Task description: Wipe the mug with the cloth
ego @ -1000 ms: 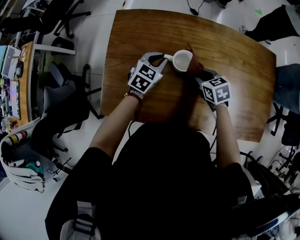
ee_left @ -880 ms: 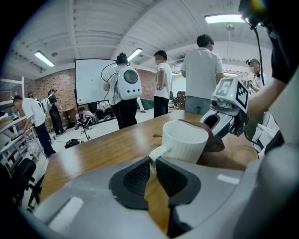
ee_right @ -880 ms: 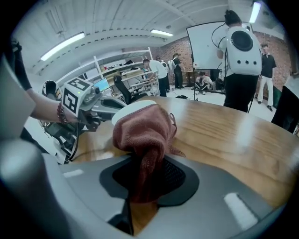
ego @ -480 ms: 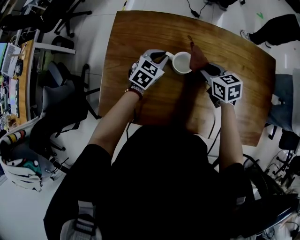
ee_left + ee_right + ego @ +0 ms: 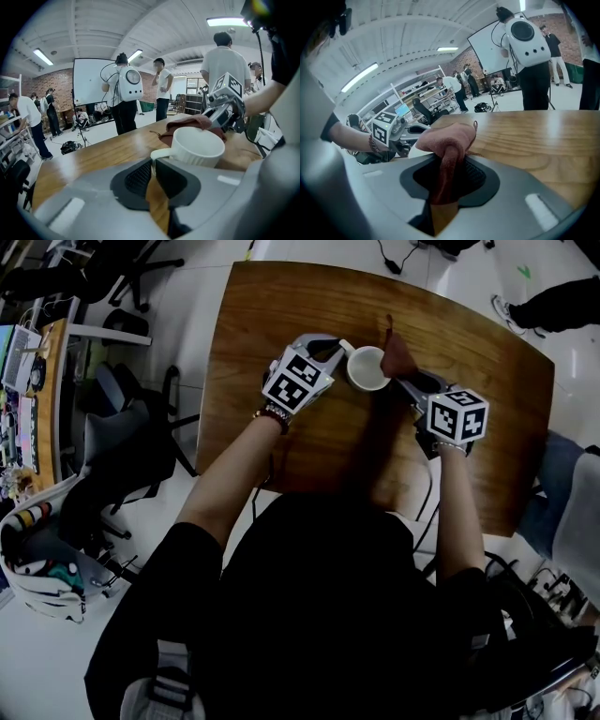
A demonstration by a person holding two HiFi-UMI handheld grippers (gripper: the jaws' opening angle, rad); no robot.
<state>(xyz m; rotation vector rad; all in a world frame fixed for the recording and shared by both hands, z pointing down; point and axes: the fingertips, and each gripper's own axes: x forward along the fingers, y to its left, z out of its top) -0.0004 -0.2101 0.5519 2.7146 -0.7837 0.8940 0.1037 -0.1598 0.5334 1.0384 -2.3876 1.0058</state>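
The mug stands near the middle of the tabletop. The left gripper is closing its fingers on the handle, hiding part of it. The right gripper fingers clench the cloth, which covers the mug's side.

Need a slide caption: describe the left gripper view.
Left tongs closing on the handle of the white ribbed ceramic mug; right tongs hold a reddish-brown cloth behind it.

no words, numbers or brand names can be read anywhere here. the only print is black-and-white square markers on the left cube and the right cube, and they carry no letters.
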